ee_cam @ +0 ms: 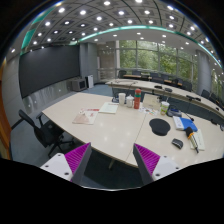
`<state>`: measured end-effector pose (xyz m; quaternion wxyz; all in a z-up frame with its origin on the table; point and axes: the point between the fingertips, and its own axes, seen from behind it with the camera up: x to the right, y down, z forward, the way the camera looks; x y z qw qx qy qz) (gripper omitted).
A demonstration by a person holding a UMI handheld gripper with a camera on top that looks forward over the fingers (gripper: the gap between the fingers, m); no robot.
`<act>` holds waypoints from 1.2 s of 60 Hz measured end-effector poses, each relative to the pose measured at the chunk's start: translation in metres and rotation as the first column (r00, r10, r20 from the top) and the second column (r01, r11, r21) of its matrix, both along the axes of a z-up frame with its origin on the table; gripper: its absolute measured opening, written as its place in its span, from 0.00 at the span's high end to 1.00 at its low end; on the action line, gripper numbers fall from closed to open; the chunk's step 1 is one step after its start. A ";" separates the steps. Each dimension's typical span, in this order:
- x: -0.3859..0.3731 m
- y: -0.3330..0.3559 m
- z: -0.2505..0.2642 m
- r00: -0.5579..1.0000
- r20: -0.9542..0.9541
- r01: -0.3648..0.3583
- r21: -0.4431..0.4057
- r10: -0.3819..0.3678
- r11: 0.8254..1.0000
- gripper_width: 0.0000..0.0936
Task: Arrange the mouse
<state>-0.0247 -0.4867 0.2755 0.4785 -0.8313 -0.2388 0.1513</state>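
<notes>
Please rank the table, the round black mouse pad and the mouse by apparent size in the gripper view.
1. table
2. round black mouse pad
3. mouse
The mouse lies nearer the open fingers, yet looks smallest.

A large pale conference table [105,135] carries papers [86,116] near its left edge and cups [128,99] toward the far edge; black office chairs [40,128] stand at its left side.
</notes>
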 end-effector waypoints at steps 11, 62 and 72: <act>0.054 0.019 -0.037 0.996 0.053 0.080 -0.027 -0.078 0.996 0.08; 0.346 0.352 -0.275 0.824 0.255 0.531 -0.035 -0.506 0.847 0.09; 0.347 0.389 -0.281 0.837 0.223 0.524 -0.069 -0.499 0.849 0.08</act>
